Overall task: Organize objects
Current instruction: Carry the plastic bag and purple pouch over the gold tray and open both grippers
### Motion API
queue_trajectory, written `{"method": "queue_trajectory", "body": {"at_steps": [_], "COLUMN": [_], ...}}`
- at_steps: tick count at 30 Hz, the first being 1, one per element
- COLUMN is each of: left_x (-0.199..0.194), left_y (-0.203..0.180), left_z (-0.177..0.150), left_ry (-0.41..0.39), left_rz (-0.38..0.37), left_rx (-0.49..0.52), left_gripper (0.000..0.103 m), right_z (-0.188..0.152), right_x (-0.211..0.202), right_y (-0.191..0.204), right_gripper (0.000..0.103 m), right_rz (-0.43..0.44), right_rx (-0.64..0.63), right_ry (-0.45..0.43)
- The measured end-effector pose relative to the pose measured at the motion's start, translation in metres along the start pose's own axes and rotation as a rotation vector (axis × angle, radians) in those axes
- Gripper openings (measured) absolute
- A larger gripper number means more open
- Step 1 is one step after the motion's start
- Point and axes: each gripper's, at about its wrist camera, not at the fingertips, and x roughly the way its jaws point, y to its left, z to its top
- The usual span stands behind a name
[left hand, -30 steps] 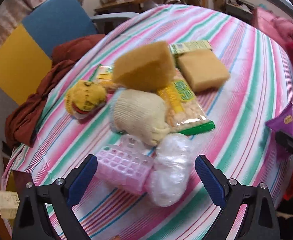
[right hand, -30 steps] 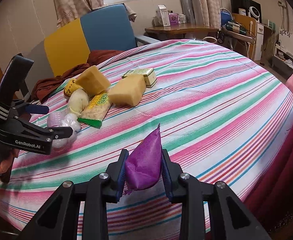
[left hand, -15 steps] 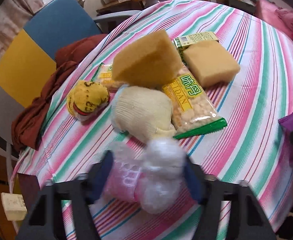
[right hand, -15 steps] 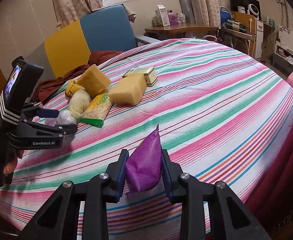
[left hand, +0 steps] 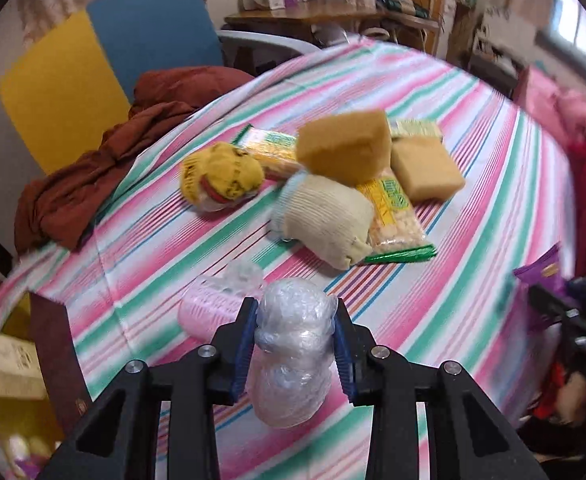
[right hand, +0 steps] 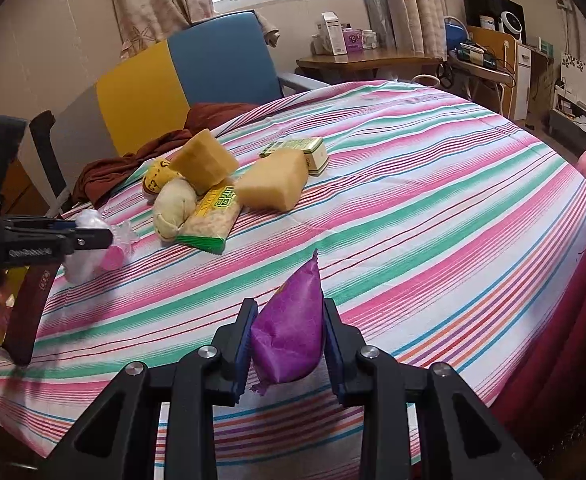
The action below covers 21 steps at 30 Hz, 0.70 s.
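With our left gripper (left hand: 296,343) clamping the crinkled clear plastic-wrap bundle (left hand: 289,360) just above the striped tablecloth (left hand: 433,312) and our right gripper (right hand: 287,354) pinching the purple foil pouch (right hand: 289,336), we next carry both to a sorting spot.

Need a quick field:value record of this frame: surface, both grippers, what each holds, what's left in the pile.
surface: striped tablecloth
left gripper: jaws have just closed on the clear plastic bundle
right gripper: shut on the purple packet
beside left gripper: pink tray, on the cloth
pile: two tan sponges, cream sock roll, yellow sock ball, snack packet, green box
off table edge: red-brown cloth by the blue-and-yellow chair
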Motion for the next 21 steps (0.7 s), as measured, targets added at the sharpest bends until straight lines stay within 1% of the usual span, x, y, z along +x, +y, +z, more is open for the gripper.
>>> {"method": "queue_trajectory", "body": {"at_steps": [3,6,8,9,10,11,13,15,16,17,18,19,20,21], "left_x": [-0.018,-0.030,-0.039,-0.039,-0.035,-0.030,-0.027,-0.029,-0.032,-0.033,-0.033,-0.033,-0.032,-0.031], "left_y": [0.015,0.038,0.045,0.049,0.052,0.054,0.057,0.058,0.057,0.057,0.058,0.059,0.060,0.060], "left_z": [-0.008,-0.015,-0.022,-0.024,-0.026,-0.027,-0.032,-0.034,-0.034,-0.034,-0.033,-0.034,-0.034,-0.035], "left_ry": [-0.011,-0.014,-0.026,-0.025,-0.004,0.015,0.020,0.017,0.010,0.003,0.005,0.008,0.014,0.021], "left_rz": [-0.048,-0.143,-0.168,-0.188,-0.214,-0.213,-0.209,-0.203,-0.189,-0.174,-0.180,-0.198,-0.198,-0.175], "left_rx": [-0.063,-0.138,-0.170,-0.187,-0.210,-0.224,-0.242,-0.231,-0.221,-0.217,-0.217,-0.221,-0.224,-0.217], "left_gripper": [0.036,0.037,0.037,0.037,0.037,0.037,0.039,0.044,0.044,0.041,0.036,0.034,0.033,0.033], "right_z": [0.000,0.000,0.000,0.000,0.000,-0.001,-0.002,-0.002,-0.003,-0.002,-0.002,-0.002,-0.002,-0.002], "right_x": [0.000,0.001,0.001,0.002,0.002,0.002,0.000,0.001,0.002,0.003,0.003,0.003,0.002,0.001], "right_y": [0.004,0.008,0.011,0.012,0.014,0.016,0.019,0.022,0.022,0.021,0.022,0.022,0.023,0.024], "right_gripper": [0.031,0.031,0.031,0.031,0.031,0.031,0.031,0.031,0.031,0.031,0.031,0.031,0.031,0.031], "right_rz": [0.009,0.012,0.018,0.021,0.024,0.025,0.024,0.020,0.022,0.025,0.026,0.024,0.023,0.022], "right_rx": [-0.005,-0.015,-0.015,-0.012,-0.011,-0.013,-0.024,-0.033,-0.032,-0.028,-0.027,-0.030,-0.034,-0.036], "right_ry": [0.002,0.004,0.006,0.005,0.006,0.006,0.003,0.002,0.008,0.014,0.015,0.013,0.011,0.008]}}
